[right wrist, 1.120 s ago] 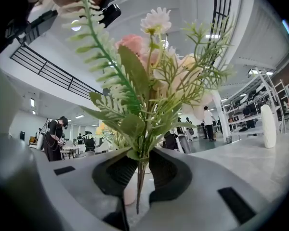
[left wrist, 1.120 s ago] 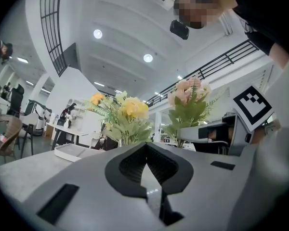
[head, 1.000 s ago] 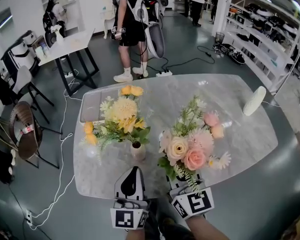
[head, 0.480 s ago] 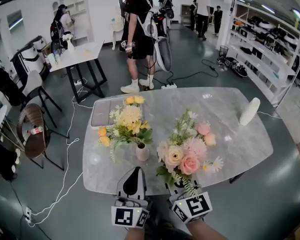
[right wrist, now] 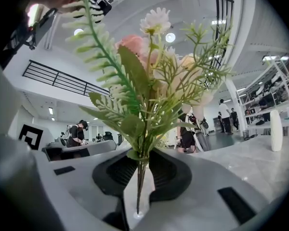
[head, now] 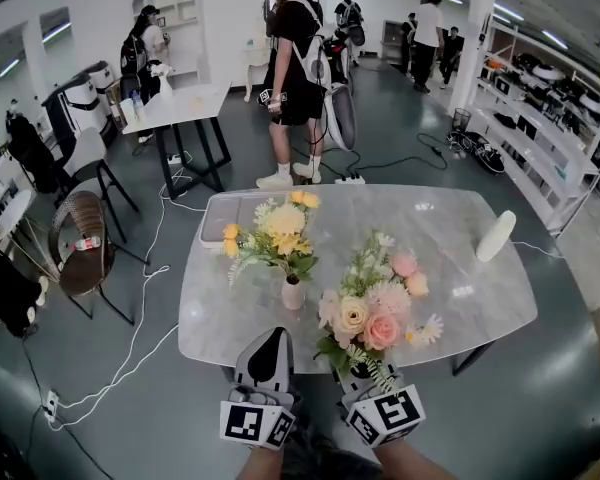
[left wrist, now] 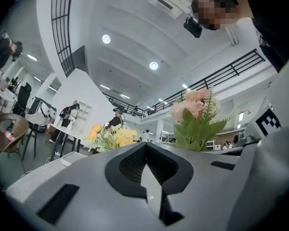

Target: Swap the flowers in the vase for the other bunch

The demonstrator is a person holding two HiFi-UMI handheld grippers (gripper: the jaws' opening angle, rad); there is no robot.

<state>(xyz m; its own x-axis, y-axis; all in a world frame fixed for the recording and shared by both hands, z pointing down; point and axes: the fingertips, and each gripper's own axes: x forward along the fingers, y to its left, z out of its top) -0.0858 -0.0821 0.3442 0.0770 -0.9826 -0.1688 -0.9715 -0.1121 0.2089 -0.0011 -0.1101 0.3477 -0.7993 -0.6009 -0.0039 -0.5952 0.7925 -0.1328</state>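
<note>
Head view: leaves hide tips of right tongs (right wrist: 140, 174), clenched on pink bunch (head: 375, 313), stems thin, green. Left tongs (head: 273, 338) clenched, empty.

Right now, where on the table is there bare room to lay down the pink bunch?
Bare tabletop: the right half, between the vase and the white container, and the near left corner. Crowded: far left, where the tray and the yellow flowers sit.
</note>
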